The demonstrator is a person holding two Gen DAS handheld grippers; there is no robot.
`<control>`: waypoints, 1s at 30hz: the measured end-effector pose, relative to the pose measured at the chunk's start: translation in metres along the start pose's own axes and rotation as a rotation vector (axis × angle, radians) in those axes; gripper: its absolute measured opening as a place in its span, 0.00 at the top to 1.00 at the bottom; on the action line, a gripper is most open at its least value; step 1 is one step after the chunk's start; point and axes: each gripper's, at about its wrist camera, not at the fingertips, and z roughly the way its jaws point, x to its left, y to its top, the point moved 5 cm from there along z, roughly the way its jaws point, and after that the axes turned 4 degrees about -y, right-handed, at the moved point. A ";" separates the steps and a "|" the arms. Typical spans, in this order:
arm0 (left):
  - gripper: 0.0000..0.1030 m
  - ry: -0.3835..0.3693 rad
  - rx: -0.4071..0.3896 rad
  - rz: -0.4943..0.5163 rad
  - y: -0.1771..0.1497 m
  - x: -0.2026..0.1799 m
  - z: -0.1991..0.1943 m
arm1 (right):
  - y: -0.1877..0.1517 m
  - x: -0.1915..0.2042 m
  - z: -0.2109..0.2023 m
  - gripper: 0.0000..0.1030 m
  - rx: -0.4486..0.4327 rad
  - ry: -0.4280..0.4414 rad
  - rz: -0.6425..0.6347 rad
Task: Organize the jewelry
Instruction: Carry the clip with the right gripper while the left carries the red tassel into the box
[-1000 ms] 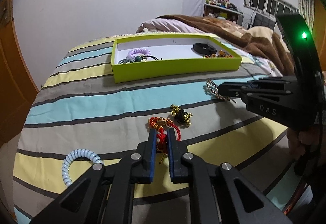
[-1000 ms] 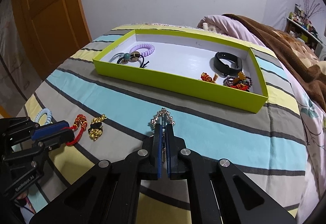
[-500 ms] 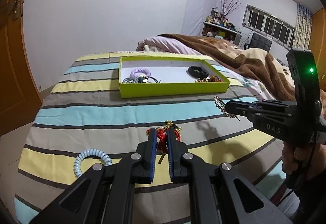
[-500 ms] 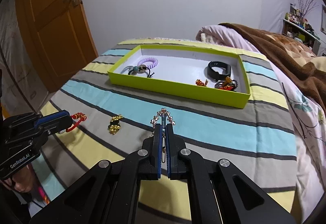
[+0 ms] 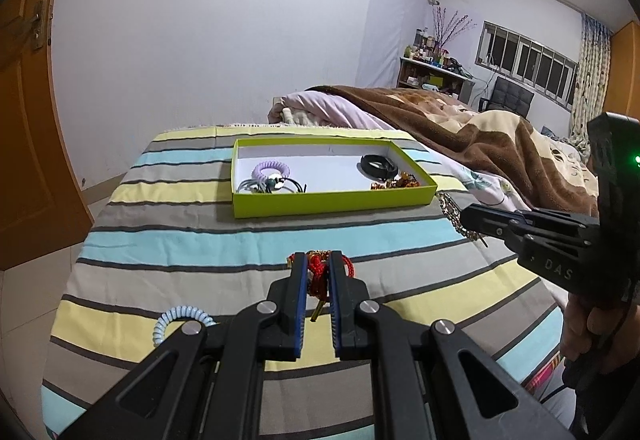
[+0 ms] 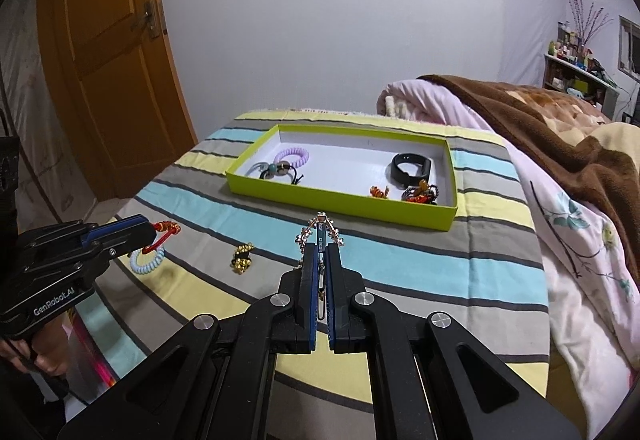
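Observation:
A lime-green tray [image 5: 332, 202] [image 6: 340, 200] lies on the striped bed. It holds a purple coil tie, a black band [image 6: 412, 168] and beaded pieces. My left gripper [image 5: 318, 264] is shut on a red knotted bracelet [image 5: 320, 274], lifted above the bed; it also shows in the right wrist view [image 6: 166, 230]. My right gripper [image 6: 321, 240] is shut on a silver bead chain [image 6: 320, 230], held in the air short of the tray; the chain also shows in the left wrist view [image 5: 452, 214].
A pale blue coil tie [image 5: 176, 322] [image 6: 146, 260] and a gold-and-black beaded piece [image 6: 242, 260] lie on the bedspread near the front. A brown blanket [image 5: 480, 136] is heaped at the right. An orange door [image 6: 108, 80] stands at the left.
Both grippers have risen from the bed with their pieces, the left lifting the red bracelet off the bedspread. The views have pulled back and up from the tray.

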 end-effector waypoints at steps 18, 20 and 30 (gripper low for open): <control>0.90 0.005 -0.038 0.045 0.049 -0.010 0.025 | 0.033 -0.016 0.008 0.97 -0.041 -0.012 -0.008; 0.90 0.007 -0.045 0.050 0.056 -0.009 0.029 | 0.038 -0.018 0.013 0.97 -0.041 -0.017 -0.009; 0.90 0.006 -0.067 0.073 0.086 -0.003 0.054 | 0.060 -0.029 0.045 0.97 -0.035 -0.020 -0.001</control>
